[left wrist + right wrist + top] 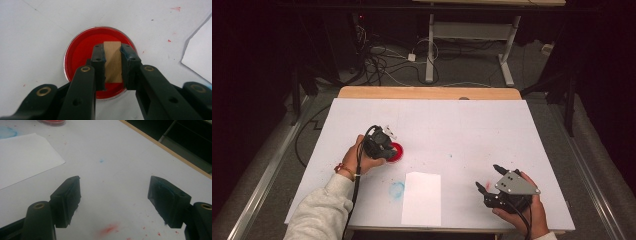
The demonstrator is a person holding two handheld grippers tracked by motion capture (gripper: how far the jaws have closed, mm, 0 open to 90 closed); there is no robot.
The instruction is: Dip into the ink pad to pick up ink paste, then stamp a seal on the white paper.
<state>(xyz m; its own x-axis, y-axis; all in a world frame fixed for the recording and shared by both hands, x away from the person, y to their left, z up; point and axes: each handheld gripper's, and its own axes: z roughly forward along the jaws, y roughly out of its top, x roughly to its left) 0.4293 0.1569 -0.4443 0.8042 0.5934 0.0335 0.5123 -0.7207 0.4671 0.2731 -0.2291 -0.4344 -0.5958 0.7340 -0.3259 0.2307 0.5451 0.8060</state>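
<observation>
A small wooden block (113,62) stands upright between the jaws of my left gripper (112,51), which is shut on it. The block hangs over or on a round red ink dish (80,52); I cannot tell whether it touches. From above, the left gripper (384,142) sits left of centre, partly covering the red dish (398,151). My right gripper (486,176) rests near the front right of the table, open. Its jaws (113,192) stand wide apart with nothing between them.
A white sheet of paper (422,197) lies at the front centre, with a blue smudge (396,189) beside its left edge. Small red stains (108,229) mark the white table (462,125). Beyond the far wooden edge (427,92) are floor cables and another desk's legs.
</observation>
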